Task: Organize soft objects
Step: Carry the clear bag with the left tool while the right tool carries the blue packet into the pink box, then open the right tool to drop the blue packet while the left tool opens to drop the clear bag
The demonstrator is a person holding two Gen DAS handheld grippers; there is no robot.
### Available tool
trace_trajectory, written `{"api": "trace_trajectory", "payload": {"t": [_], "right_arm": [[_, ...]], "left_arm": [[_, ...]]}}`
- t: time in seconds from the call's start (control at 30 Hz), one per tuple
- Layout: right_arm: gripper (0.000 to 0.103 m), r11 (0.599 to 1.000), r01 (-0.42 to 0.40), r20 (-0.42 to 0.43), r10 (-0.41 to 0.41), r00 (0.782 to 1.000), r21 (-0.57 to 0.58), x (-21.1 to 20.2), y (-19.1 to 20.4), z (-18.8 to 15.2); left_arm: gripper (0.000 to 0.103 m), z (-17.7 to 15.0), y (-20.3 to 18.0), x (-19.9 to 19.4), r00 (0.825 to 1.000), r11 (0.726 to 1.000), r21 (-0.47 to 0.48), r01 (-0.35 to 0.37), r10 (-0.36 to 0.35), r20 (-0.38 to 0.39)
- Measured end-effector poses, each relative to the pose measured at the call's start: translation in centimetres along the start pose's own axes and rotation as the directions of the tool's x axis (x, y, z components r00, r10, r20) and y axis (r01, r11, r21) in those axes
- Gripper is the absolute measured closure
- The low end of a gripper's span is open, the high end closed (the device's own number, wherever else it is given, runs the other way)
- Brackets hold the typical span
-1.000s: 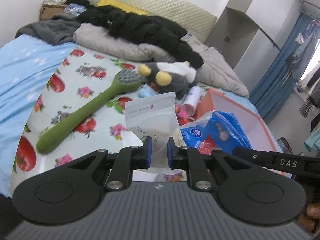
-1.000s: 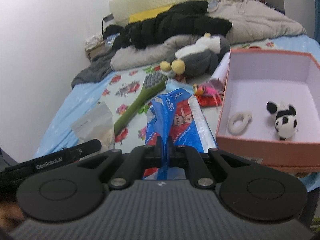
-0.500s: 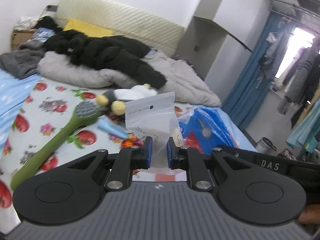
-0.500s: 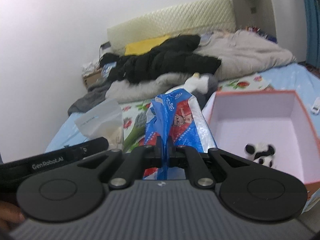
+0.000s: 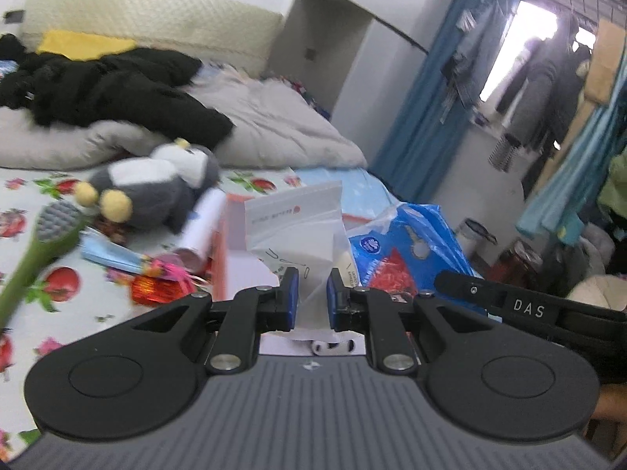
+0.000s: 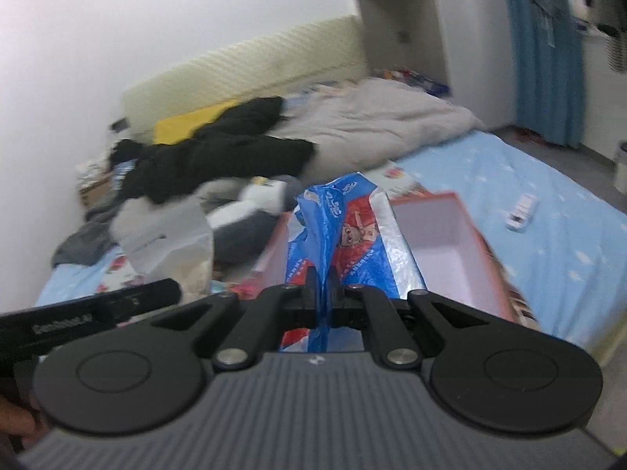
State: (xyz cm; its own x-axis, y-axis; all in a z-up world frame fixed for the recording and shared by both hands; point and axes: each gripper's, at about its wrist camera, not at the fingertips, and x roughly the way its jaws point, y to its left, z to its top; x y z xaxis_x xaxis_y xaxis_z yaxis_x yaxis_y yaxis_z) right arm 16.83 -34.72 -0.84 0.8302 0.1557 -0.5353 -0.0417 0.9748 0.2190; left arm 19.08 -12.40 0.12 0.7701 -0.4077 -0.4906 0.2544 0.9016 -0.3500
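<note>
While both hands carry bags, the bed (image 5: 35,313) is far from sorted. Grey plush toy (image 5: 156,188) at ten o'clock of the left view, green brush (image 5: 43,243) at nine, pink tassels (image 5: 164,270) beside it, all loose on the sheet. Pink box (image 6: 439,243) at centre-right of the right view, mostly bare inside as far as seen. Right gripper (image 6: 322,278) clenched on the blue bag (image 6: 345,227), over the box's near left edge. Left gripper (image 5: 312,293) grips the clear pouch (image 5: 298,227), twelve o'clock. Judgement: early; both bags await placing.
</note>
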Motion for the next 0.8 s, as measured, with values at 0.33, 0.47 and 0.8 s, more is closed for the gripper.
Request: {"api": "trace_trajectory", "payload": {"t": [0.33, 0.47, 0.8], "right_arm": [[0.096, 0.991, 0.130, -0.111, -0.125, 0.986, 0.036, 5.3, -5.6, -3.2], [0.096, 0.990, 0.126, -0.158, -0.116, 0.981, 0.054, 7.4, -6.6, -4.3], [0.096, 0.991, 0.119, -0.231, -0.100, 0.968, 0.068, 11.2, -8.6, -5.6]], "left_arm": [[0.085, -1.4, -1.0, 11.9, 0.984, 1.000, 0.012, 0.024, -0.021, -0.179], [0.085, -2.7, -0.5, 15.5, 0.967, 1.000, 0.011, 0.006, -0.003, -0.253], [0.085, -4.9, 0.0, 21.2, 0.929, 0.999, 0.028, -0.027, 0.035, -0.370]]}}
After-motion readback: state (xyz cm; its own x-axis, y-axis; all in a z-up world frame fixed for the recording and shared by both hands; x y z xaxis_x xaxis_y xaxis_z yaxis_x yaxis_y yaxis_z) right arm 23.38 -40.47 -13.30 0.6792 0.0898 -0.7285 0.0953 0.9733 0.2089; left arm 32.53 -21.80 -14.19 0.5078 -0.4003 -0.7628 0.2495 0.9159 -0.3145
